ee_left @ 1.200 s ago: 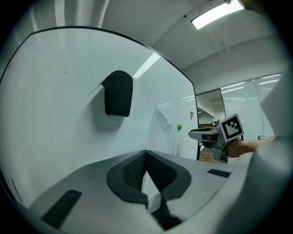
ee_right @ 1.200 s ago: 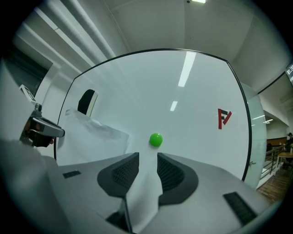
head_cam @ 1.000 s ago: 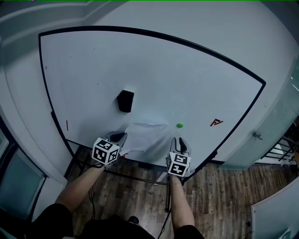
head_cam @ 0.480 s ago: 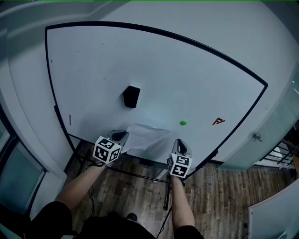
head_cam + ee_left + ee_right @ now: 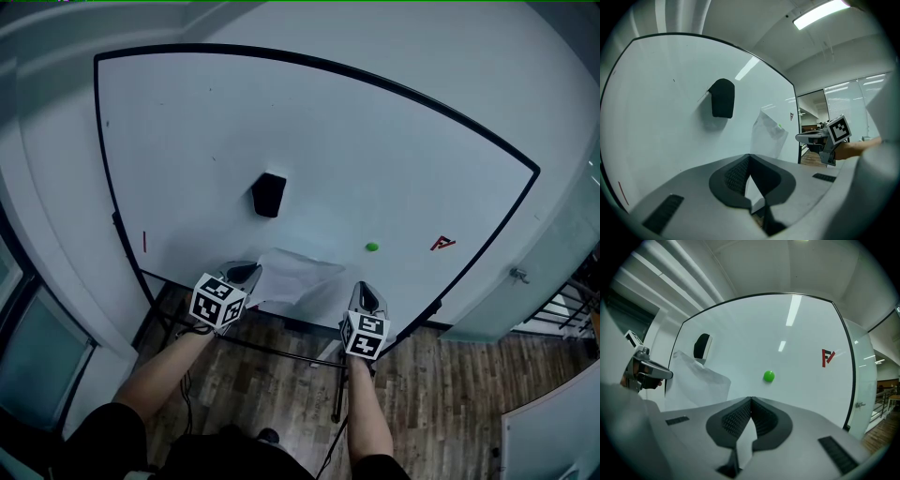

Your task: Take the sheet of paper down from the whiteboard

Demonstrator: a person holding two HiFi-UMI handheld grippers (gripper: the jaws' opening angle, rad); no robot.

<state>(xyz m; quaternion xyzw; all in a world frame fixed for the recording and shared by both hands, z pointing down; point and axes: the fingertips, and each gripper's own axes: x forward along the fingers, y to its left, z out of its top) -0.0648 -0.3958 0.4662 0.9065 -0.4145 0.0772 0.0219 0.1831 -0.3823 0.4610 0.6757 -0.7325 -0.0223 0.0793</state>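
The left gripper (image 5: 749, 161) has its jaws clamped on the left edge of the sheet of paper (image 5: 298, 277). The sheet curls off the whiteboard (image 5: 394, 141) low down, between the two grippers, with no magnet on it. The right gripper (image 5: 750, 401) has just been closing and its jaws now meet. The sheet's edge lies just to its left. The pale sliver under its pads is probably the board behind rather than paper, though the view does not settle that.

The step in hand looks like drawing the freed sheet clear. The left clamp should hold firm and pull straight back from the board rather than sideways. A sheet held by one edge will flop and may crease at the pinch, so a slow pull suits it. If it sags, the right gripper could open and take the far corner, keeping clear of the green magnet (image 5: 372, 247).

Counted:
- one whiteboard
- one sheet
- one round green magnet, near the sheet's upper right corner
- one black eraser (image 5: 269, 194), above the sheet and apart from it
- two red marks: an angular one (image 5: 442, 244) at the right and a short stroke (image 5: 143, 241) near the left edge
- two grippers
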